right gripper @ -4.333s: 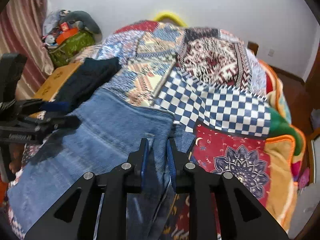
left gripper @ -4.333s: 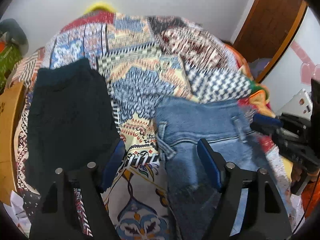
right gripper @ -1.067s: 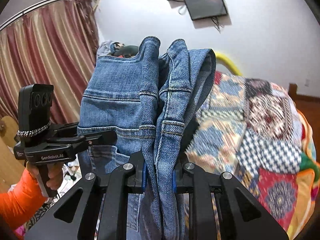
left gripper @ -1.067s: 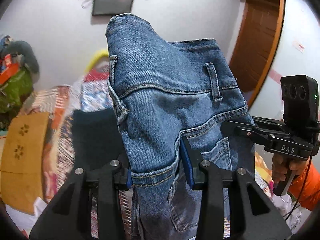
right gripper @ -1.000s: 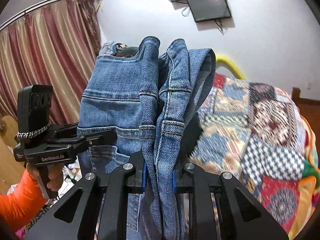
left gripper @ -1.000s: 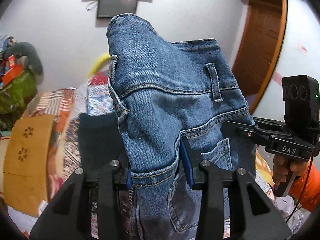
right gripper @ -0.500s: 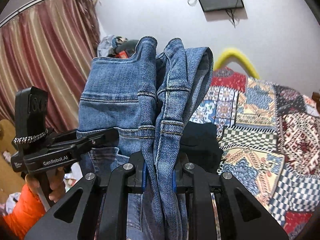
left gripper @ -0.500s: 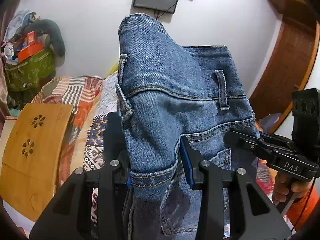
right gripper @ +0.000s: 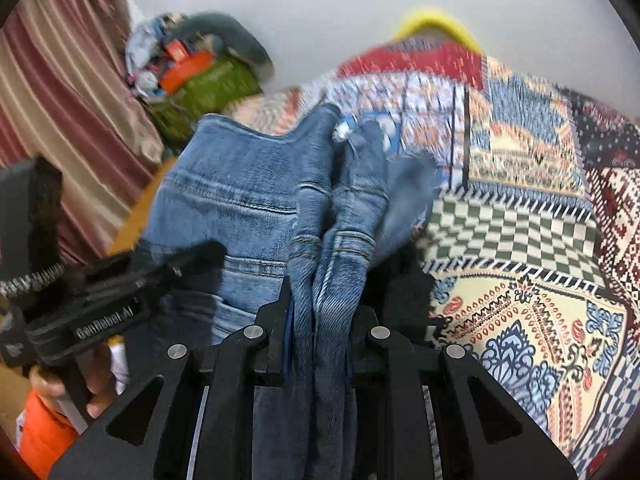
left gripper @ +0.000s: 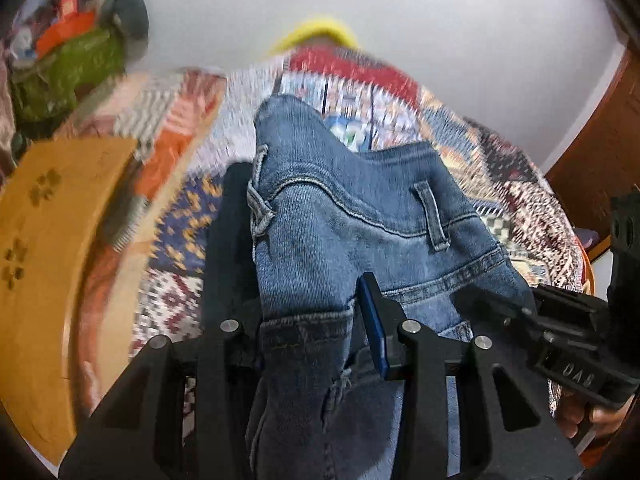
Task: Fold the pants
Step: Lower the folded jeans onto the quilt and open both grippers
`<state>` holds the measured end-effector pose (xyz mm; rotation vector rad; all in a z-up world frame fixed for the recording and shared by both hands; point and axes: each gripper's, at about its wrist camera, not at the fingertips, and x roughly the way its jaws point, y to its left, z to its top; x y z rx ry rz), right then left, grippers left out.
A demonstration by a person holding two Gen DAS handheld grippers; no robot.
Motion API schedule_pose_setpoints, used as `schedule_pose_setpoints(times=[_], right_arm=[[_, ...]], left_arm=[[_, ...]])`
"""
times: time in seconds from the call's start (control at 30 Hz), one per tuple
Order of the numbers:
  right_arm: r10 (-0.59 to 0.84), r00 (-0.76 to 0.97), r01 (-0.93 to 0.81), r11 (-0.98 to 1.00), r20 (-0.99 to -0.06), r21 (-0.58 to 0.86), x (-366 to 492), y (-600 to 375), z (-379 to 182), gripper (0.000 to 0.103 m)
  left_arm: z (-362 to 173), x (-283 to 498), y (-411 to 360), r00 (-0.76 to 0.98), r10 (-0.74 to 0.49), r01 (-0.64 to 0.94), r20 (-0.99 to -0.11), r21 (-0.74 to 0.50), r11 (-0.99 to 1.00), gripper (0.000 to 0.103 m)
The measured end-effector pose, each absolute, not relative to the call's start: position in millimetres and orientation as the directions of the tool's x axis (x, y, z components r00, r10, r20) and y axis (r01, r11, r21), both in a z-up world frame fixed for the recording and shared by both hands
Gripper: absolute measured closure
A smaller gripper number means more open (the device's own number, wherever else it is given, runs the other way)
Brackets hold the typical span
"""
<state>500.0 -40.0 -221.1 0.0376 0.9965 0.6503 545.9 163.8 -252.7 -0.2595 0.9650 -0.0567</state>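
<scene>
Blue jeans (left gripper: 344, 224) hang by the waistband between both grippers, above the patchwork bed. My left gripper (left gripper: 316, 320) is shut on one waistband corner, near a pocket seam. My right gripper (right gripper: 318, 308) is shut on the bunched other side of the jeans (right gripper: 248, 192). Each gripper shows in the other's view: the right gripper (left gripper: 560, 332) at the right edge, the left gripper (right gripper: 100, 292) at the left. The legs hang below, out of view.
A patchwork bedspread (right gripper: 520, 208) covers the bed. A dark folded garment (left gripper: 228, 240) lies on it behind the jeans. A wooden board (left gripper: 44, 240) stands at the left, a green bag (right gripper: 208, 88) with clutter at the back left, a brown door (left gripper: 596, 160) at the right.
Both grippers have tilted and dropped toward the bed with the jeans held. The wall screen has left the view and the bedspread now fills it. The grips are unchanged.
</scene>
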Motion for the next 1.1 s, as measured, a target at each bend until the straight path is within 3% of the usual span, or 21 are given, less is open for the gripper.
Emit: schedule_pose_setpoints(times=[0.1,0.47,0.73,1.1], right_arm=[[0.506,0.347,-0.488,0.816,-0.790,0.308,504,-44,-235,0.080],[0.491,0.466,-0.517,0.826,-0.736,0.223,458,-82,-189,0.076],[0.552,0.577,-0.564,0.802,-0.602,0.196,388,-104,-107,0.072],[0.649,0.691,-0.644,0.753,-0.318,0.135,250,-141,-7,0.071]], left_arm=[[-272,554,168,0.526,-0.170,-0.101,-0.833,-0.260,0.960,0.054],[-209,492,169,0.607,-0.062,-0.080,-0.793,-0.138,0.987,0.053],[-111,400,138,0.749,-0.072,0.006,-0.659,-0.102,0.995,0.053],[2,238,89,0.921,-0.050,0.053,-0.387,-0.003,0.999,0.053]])
